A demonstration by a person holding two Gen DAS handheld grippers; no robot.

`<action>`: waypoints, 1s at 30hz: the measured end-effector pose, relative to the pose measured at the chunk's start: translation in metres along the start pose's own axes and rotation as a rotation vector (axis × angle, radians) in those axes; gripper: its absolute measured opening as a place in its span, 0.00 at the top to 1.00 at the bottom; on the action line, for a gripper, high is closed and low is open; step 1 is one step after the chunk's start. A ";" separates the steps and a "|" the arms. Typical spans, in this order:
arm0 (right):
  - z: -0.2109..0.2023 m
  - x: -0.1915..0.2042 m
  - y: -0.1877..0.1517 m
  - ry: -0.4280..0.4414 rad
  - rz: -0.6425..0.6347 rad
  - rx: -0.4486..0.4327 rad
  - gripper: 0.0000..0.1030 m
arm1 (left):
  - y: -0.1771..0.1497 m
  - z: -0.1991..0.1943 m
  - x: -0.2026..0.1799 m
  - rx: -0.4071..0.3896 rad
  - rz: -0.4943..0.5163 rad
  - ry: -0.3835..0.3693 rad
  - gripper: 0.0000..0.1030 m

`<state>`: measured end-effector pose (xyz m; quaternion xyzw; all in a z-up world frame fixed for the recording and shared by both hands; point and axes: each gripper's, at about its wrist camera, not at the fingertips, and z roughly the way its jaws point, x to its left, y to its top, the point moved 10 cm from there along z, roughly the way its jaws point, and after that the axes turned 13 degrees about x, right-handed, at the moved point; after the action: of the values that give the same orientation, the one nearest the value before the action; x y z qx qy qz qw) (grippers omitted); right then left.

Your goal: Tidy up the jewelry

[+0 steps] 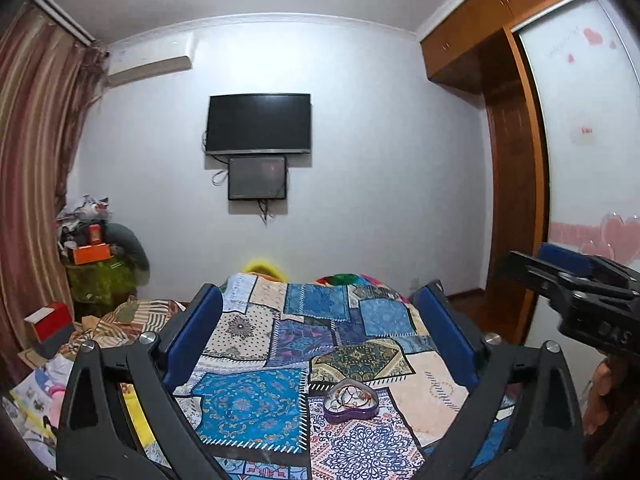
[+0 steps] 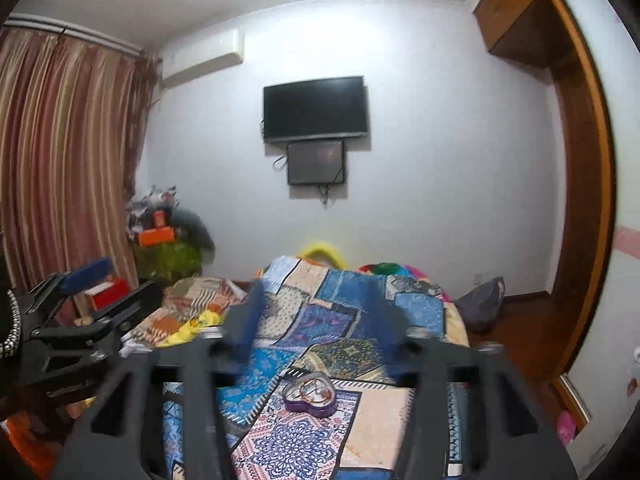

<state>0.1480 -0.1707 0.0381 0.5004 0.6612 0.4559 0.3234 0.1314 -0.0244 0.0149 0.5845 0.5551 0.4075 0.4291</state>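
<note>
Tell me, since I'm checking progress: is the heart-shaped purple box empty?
No: in the left wrist view the heart-shaped purple box lies open on the patchwork quilt with tangled jewelry inside.

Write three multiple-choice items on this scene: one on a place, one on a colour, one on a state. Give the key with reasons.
1. Where is the heart box?
A. on the quilt
B. on the floor
C. in a claw

2. What colour is its wall?
A. red
B. purple
C. green

3. How is the left claw?
A. shut on the box
B. shut, empty
C. open, empty

Key: 1 A, it sits on the quilt. 2 B, its side shows purple. 3 C, the blue pads stand wide apart, nothing between them.
</note>
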 end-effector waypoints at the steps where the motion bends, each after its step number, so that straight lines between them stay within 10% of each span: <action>1: -0.005 -0.001 0.001 -0.014 0.006 -0.019 0.23 | 0.000 0.000 0.001 0.000 -0.003 0.002 0.04; 30: -0.010 0.000 -0.019 -0.049 -0.026 0.040 0.12 | -0.020 0.008 0.014 0.056 -0.052 0.005 0.02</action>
<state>0.1321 -0.1752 0.0238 0.5092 0.6684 0.4261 0.3352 0.1342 -0.0105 -0.0064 0.5806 0.5825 0.3820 0.4216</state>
